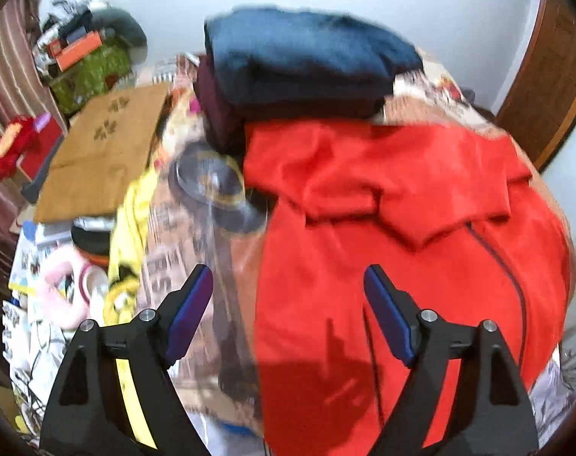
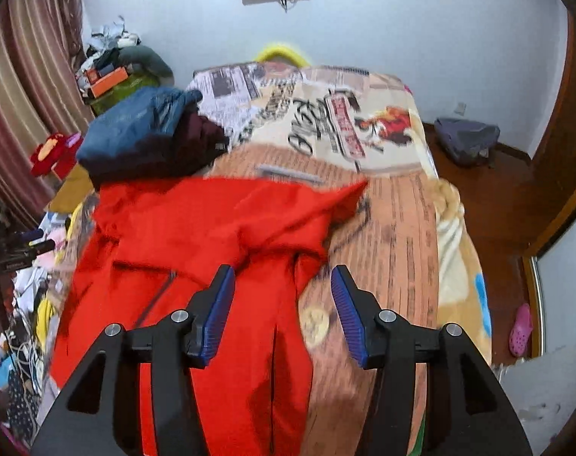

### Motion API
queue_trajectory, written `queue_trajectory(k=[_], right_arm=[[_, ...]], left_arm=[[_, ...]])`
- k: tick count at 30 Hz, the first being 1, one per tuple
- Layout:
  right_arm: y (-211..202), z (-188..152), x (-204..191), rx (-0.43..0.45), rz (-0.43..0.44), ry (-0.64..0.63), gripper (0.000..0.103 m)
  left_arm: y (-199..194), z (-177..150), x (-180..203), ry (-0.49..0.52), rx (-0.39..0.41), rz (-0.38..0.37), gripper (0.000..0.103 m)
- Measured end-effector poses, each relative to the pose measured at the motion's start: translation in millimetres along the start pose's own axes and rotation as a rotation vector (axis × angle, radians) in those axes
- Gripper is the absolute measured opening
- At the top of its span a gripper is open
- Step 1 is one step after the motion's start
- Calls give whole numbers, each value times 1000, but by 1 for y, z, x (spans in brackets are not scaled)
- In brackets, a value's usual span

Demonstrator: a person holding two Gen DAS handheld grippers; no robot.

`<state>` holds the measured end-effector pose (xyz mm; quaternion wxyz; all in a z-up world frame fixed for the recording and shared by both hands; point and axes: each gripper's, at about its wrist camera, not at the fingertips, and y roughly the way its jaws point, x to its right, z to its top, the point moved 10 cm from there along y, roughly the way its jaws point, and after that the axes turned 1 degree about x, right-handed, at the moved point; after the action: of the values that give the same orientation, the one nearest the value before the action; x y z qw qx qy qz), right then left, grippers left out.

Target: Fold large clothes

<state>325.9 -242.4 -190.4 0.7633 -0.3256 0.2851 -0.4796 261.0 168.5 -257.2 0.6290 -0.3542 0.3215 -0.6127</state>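
We find the red garment (image 1: 401,235) (image 2: 196,250) spread over the near part of the bed (image 2: 394,235), lying on a newsprint-patterned bedspread (image 2: 325,121). It is partly folded: in the left wrist view a sleeve or flap is turned across the chest, and a dark zipper line runs down the right side. In the right wrist view the cloth bunches into a ridge across the middle, with a pointed corner reaching toward the bed's centre. Both views are blurred, so we cannot make out finer detail.

We note the left gripper (image 1: 288,304) above the garment's left edge, its blue pads (image 1: 191,315) wide apart and holding nothing. The right gripper (image 2: 284,304) sits above the garment's right edge, where red cloth meets the bedspread; its pads (image 2: 217,315) are likewise spread with nothing between them. We cannot tell whether either touches the fabric.

Just beyond the garment, at its far left, we record a stack of folded clothes (image 1: 306,60) (image 2: 147,133), blue on top and dark maroon beneath, touching the red cloth's far edge. A flat cardboard sheet (image 1: 101,155) lies to the left of the bed. A pink shoe (image 2: 520,328) rests on the wooden floor at the right, well apart.
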Motion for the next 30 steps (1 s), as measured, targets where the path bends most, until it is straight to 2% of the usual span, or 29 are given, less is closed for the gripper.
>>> queue_trajectory(k=[4, 12, 15, 17, 23, 24, 25, 26, 28, 30], right_arm=[[10, -33, -2, -67, -1, 2, 49], [32, -87, 2, -166, 22, 82, 49], [38, -104, 6, -197, 28, 117, 49], [41, -112, 7, -208, 43, 149, 49], [41, -121, 0, -173, 71, 191, 54], [41, -121, -3, -169, 69, 182, 54], [40, -122, -6, -168, 71, 172, 54], [39, -123, -11, -166, 67, 153, 53], [39, -122, -17, -151, 38, 111, 46], [38, -119, -27, -134, 4, 54, 34]], left_arm=[[14, -39, -9, -24, -91, -30, 81], [47, -110, -16, -166, -244, -149, 81], [55, -129, -13, -230, -282, -223, 81], [59, -137, -8, -259, -294, -261, 81], [57, -139, 5, -291, -240, -282, 81], [56, -138, 8, -303, -236, -294, 76], [54, -137, 15, -313, -228, -314, 66], [52, -135, 23, -311, -222, -332, 62], [48, -132, 32, -292, -208, -337, 44], [46, -126, 39, -276, -200, -345, 30]])
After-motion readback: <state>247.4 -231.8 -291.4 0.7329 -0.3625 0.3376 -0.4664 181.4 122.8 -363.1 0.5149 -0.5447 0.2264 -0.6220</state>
